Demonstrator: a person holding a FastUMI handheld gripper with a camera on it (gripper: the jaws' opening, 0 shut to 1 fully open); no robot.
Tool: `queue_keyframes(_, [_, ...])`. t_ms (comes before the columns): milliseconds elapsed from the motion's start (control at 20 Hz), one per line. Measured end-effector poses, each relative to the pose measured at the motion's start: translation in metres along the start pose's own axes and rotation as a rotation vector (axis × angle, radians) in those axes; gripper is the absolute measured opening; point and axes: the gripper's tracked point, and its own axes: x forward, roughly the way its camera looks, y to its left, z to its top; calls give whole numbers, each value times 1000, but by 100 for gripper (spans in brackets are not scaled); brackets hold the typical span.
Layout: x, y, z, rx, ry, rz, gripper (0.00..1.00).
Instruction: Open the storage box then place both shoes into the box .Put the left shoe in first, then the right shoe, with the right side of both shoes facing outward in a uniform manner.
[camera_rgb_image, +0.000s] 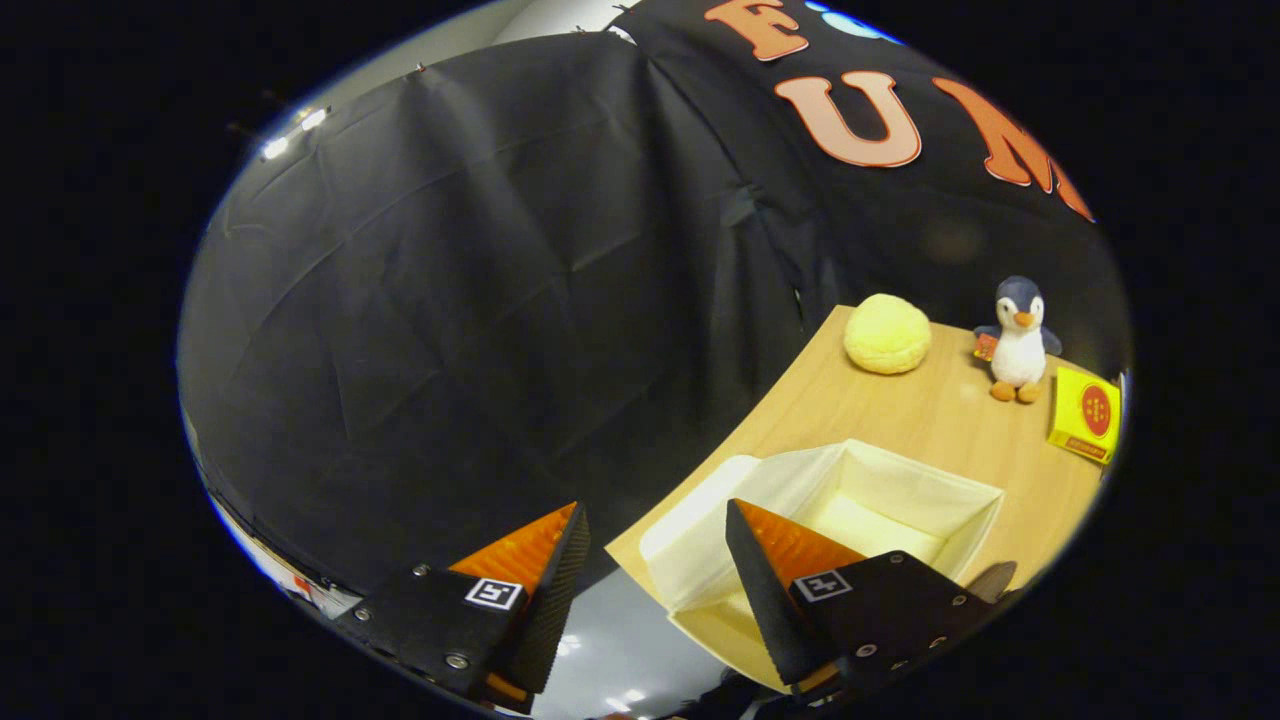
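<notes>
Gripper view: hand-held gripper (655, 540) agape, storage box (850, 500) beyond.

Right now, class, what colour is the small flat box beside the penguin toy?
Yellow with a red circle, gripper view.

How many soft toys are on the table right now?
2. A yellow plush ball and a penguin toy sit beyond the open storage box, by the booth wall. The hand-held gripper is open, empty. Others may be hidden.
</notes>
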Motion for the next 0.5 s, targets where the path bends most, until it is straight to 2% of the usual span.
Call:
queue_keyframes(150, [-35,-43,-12,-13,-66,-76,89])
queue_keyframes(500, [-96,-156,-59,-22,-98,-317,89])
